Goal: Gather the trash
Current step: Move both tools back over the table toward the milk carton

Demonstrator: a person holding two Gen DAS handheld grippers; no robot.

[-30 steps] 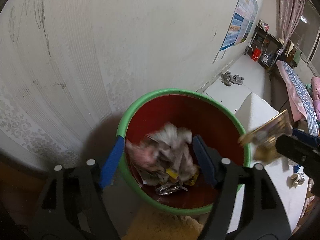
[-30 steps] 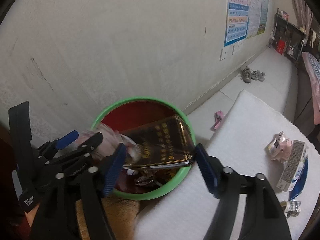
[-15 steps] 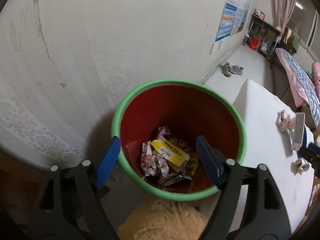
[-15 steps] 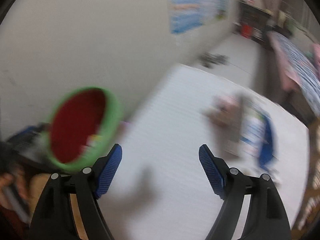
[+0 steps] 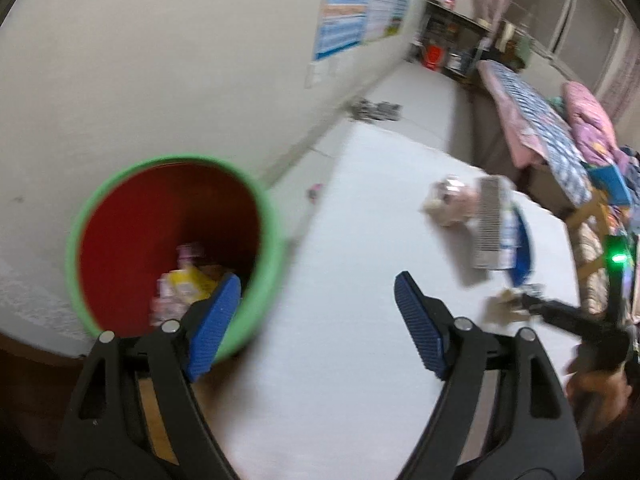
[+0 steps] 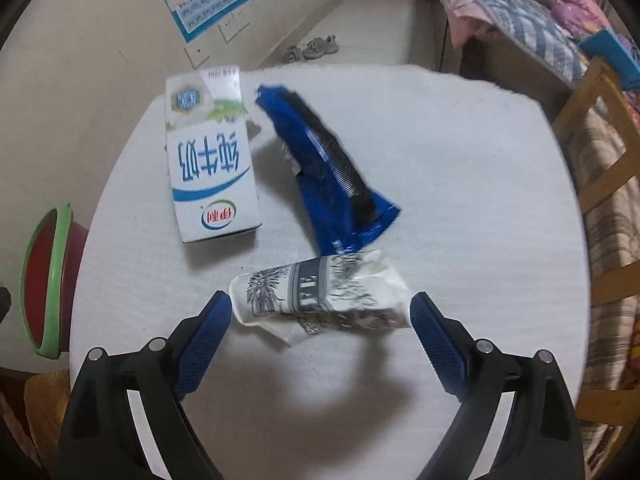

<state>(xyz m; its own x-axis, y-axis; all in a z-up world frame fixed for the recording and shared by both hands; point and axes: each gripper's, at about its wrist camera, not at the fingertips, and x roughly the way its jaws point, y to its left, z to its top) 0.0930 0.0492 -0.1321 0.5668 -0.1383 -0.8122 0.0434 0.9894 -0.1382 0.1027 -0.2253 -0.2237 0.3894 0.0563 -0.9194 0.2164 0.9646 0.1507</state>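
A red bin with a green rim [image 5: 176, 240] stands beside the white table and holds wrappers [image 5: 182, 284]; it shows at the left edge of the right wrist view [image 6: 44, 284]. My left gripper [image 5: 316, 320] is open and empty above the table edge by the bin. My right gripper [image 6: 320, 336] is open just in front of a crumpled white paper cup [image 6: 320, 296]. A white milk carton [image 6: 208, 156] and a blue wrapper [image 6: 328, 172] lie beyond it. In the left wrist view the carton [image 5: 490, 224] lies beside a pink crumpled wrapper [image 5: 450, 200].
The white table [image 6: 460, 200] ends at a torn far edge. A wooden chair [image 6: 600, 160] and a bed [image 6: 520, 16] stand to the right. Shoes [image 6: 312, 46] lie on the floor by the wall. A tan plush item [image 6: 40, 396] sits below the bin.
Both grippers dropped their trash into the bin and swung right. My right gripper now faces the paper cup on the table; my left has moved off the bin towards the table.
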